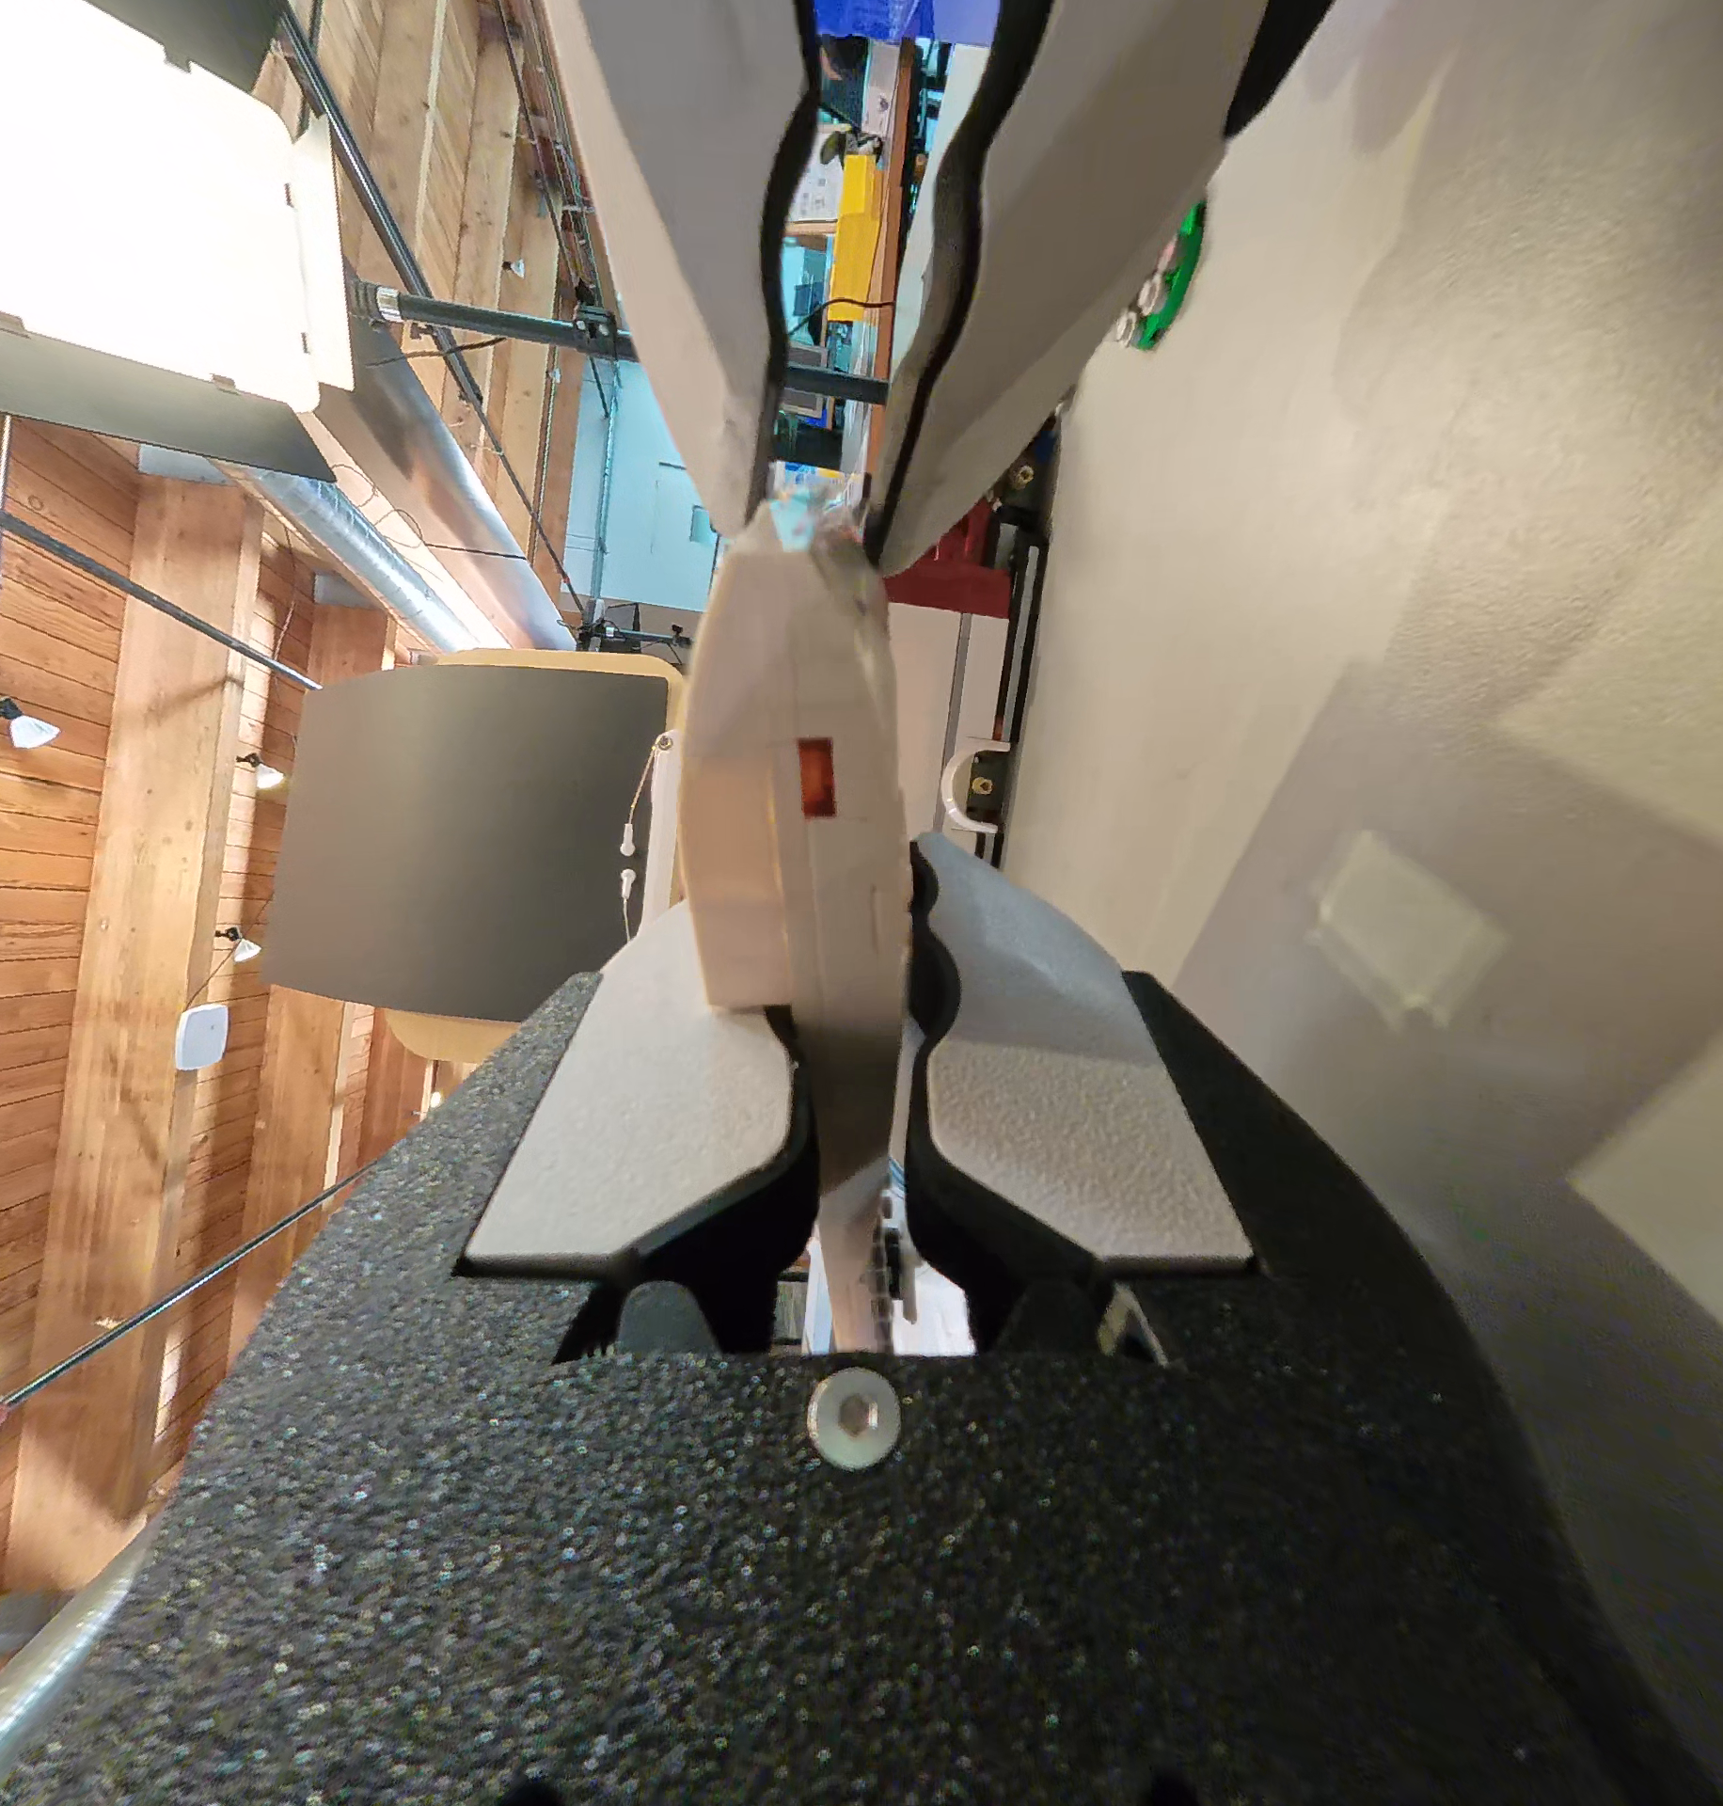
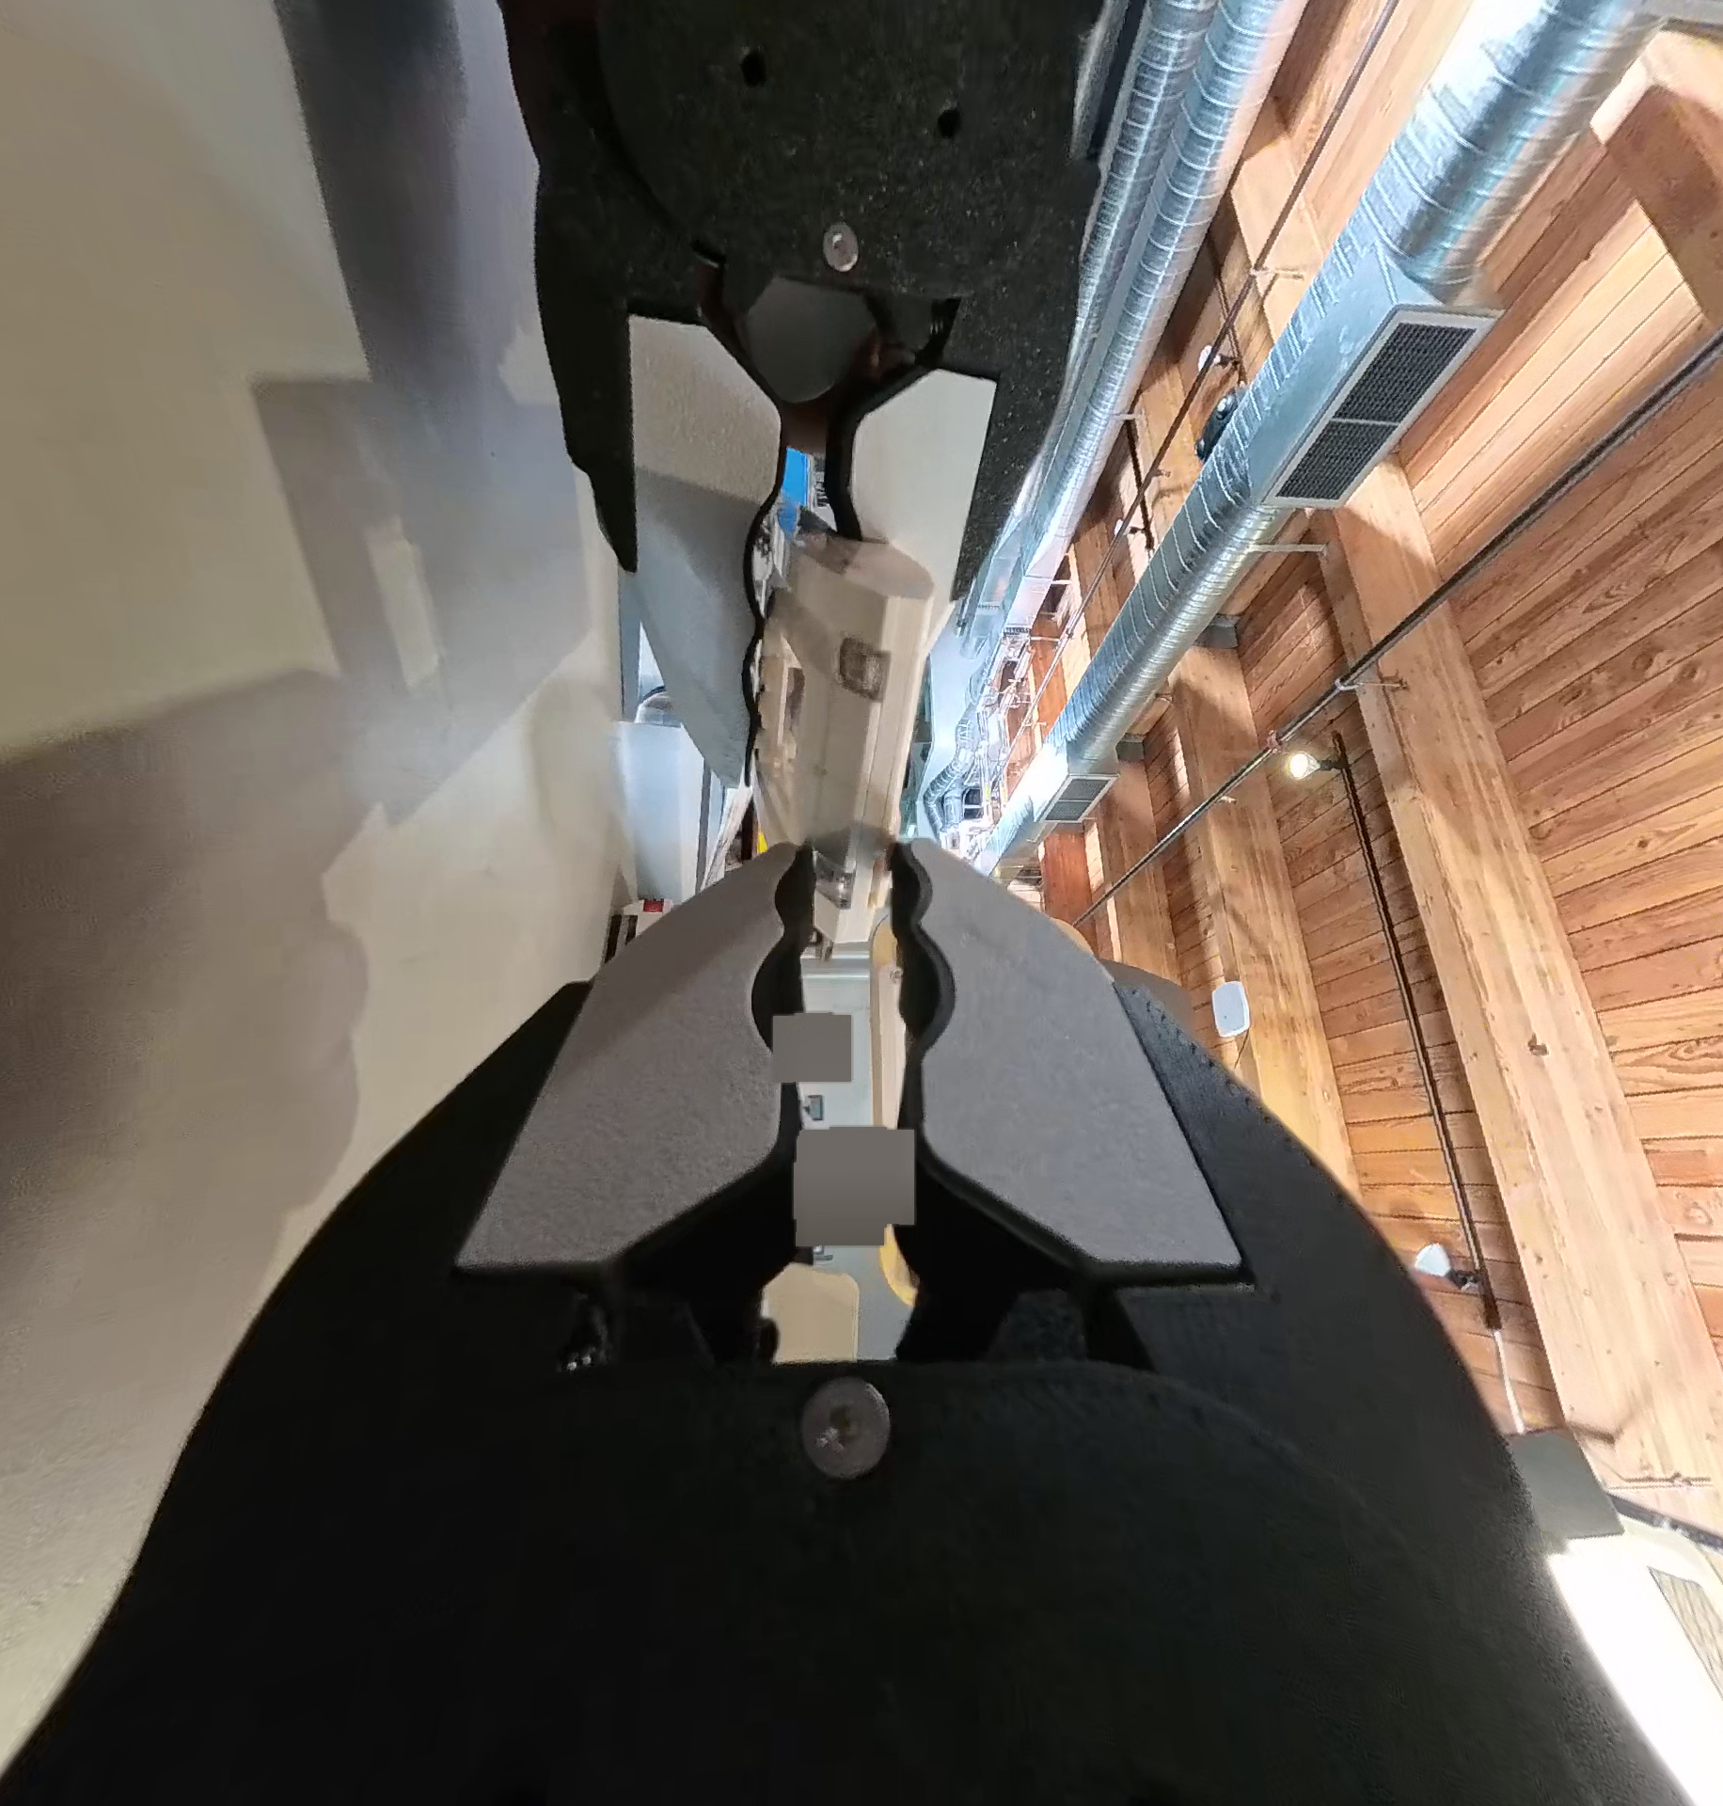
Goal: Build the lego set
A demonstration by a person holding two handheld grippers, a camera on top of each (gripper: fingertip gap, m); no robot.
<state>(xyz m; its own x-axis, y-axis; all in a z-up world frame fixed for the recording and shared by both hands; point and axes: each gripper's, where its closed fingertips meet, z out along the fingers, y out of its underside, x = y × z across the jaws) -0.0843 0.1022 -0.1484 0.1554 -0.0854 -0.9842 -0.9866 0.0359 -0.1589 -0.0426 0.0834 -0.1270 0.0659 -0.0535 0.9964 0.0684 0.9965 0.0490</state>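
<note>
Held up in the air, well clear of any table: a pale, flat, cream-coloured plastic piece point(image 1: 799, 811) with a small orange window point(image 1: 817, 777) on its narrow edge, long axis running straight from one claw to the other. Left claw point(image 1: 809, 987) clamped on the near end, both dark ridged pads point(image 1: 936, 938) pressed against the piece's flat faces. Right claw point(image 1: 814, 518) clamped on the far end from the opposite direction, tips pinching a bit of clear, crinkled material there. Same arrangement from the other side: right claw point(image 2: 843, 860) closed on the near end of the cream piece point(image 2: 838, 704), left claw point(image 2: 809, 547) gripping the far end. Neither nearer than the other, then; each on its own end, facing its partner along the length of the piece.

Beyond: a plain light wall point(image 1: 1424, 586) on one side, wood-planked ceiling point(image 2: 1473, 782) with silver ducts point(image 2: 1229, 489) on the other, a dark panel point(image 1: 467, 831) behind.

Hard to make out: the exact kind of object, seen only edge-on; the clear material at the right claw's end, blurred; the middle of the piece's broad faces, turned away. No table or other support in sight. Soft motion blur around both tips.
</note>
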